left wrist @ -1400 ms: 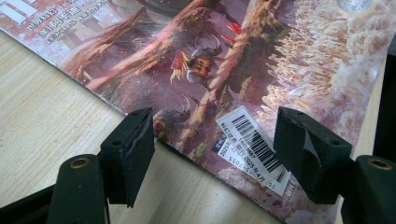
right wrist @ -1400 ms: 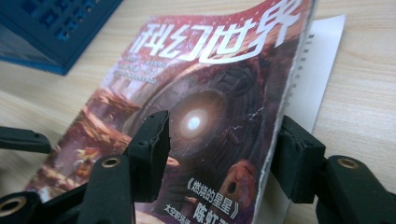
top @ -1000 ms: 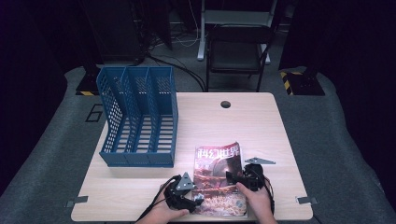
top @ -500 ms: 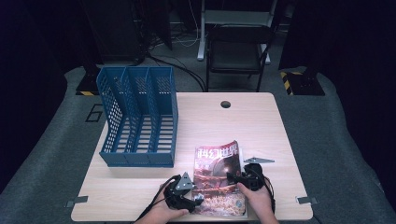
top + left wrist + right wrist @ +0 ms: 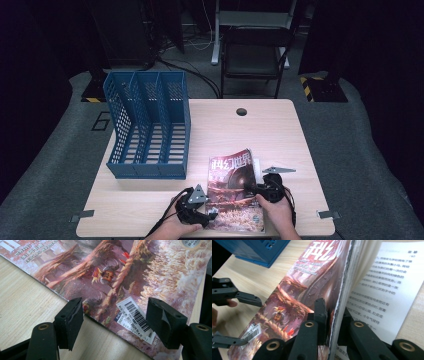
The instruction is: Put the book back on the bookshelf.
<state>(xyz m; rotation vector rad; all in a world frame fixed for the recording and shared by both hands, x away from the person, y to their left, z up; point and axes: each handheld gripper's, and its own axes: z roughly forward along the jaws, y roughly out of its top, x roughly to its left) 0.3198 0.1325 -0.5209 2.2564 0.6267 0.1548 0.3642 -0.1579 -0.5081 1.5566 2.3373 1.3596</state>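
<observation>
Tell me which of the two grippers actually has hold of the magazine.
The right gripper: its jaws have just closed on the magazine near its lifted edge. The left gripper stands open over the corner.

A magazine (image 5: 120, 277) lies on a pale wooden table (image 5: 22, 310), filling the upper and right parts of the frame, its cover a reddish fantasy scene with twisted trunks and pale foliage; its edge runs diagonally from upper left to lower right; a white barcode sticker (image 5: 136, 318) sits near the lower right corner; the left gripper (image 5: 115, 320) rises from the bottom, its two black jaws standing apart, the left one over the cover's edge, the right one over the cover beside the sticker.
</observation>
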